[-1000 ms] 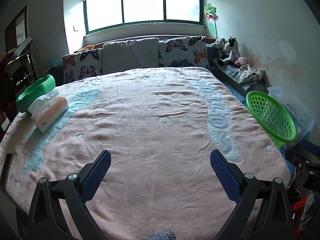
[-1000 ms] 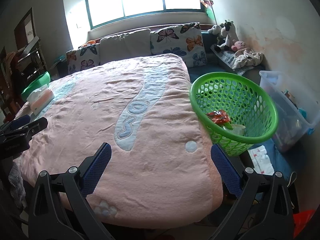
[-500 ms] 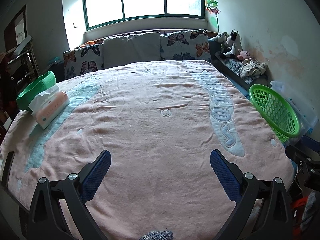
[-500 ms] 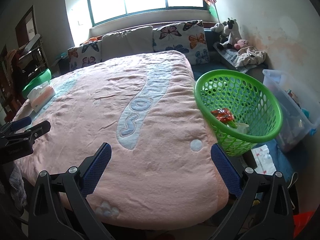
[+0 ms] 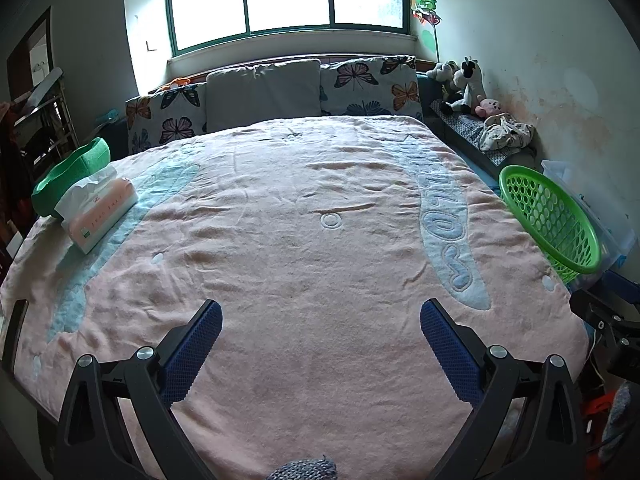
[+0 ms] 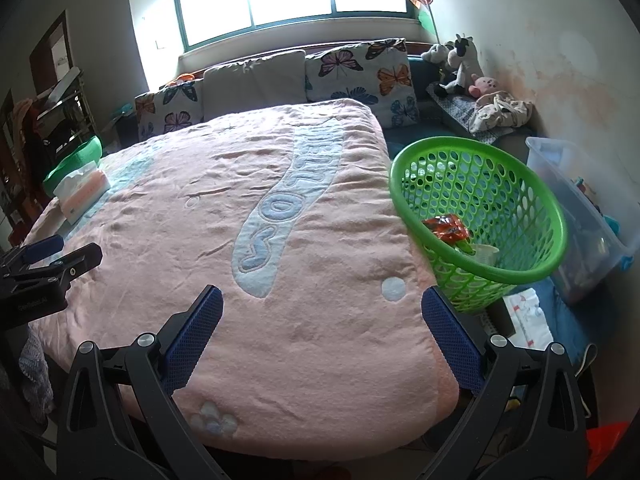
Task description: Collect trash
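Observation:
A green perforated basket (image 6: 504,184) leans against the right edge of the bed; it shows again, partly, in the left wrist view (image 5: 556,216). Inside lie an orange-red snack wrapper (image 6: 446,229) and a small clear plastic cup (image 6: 486,254). My right gripper (image 6: 322,306) hovers open over the bed's near right corner, nothing between its blue pads. Over the foot of the pink blanket (image 5: 320,248) my left gripper (image 5: 320,320) is open and empty too. I see no loose trash on the blanket.
A tissue pack (image 5: 98,210) and a green bowl (image 5: 70,174) sit at the bed's left edge. Pillows (image 5: 264,94) line the headboard. A clear storage bin (image 6: 580,208) stands behind the basket, plush toys (image 6: 460,62) beyond. Shelving (image 6: 52,120) stands left.
Both grippers have drawn back and risen a little, so more of the bed shows. Both stayed open and empty; the basket's contents have not moved.

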The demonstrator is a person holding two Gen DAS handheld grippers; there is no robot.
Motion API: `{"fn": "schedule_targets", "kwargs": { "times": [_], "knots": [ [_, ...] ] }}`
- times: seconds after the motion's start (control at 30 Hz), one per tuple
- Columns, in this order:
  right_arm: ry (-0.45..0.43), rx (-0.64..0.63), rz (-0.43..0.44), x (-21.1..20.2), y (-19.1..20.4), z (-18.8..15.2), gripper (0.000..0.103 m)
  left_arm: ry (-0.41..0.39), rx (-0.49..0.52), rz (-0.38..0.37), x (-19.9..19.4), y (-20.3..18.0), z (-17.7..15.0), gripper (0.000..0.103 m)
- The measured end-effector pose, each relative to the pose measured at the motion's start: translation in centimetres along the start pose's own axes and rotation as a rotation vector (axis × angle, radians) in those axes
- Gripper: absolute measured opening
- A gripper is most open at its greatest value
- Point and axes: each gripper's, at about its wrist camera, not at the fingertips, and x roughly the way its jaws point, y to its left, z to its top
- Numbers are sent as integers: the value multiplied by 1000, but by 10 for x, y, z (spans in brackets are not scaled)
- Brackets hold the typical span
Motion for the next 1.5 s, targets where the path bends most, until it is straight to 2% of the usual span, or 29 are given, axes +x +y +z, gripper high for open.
{"fn": "schedule_targets", "kwargs": {
  "times": [1.5],
  "knots": [
    [12,-10,7,6,5,-2,99,12,-4,9,3,2,-5,96]
  ]
}}
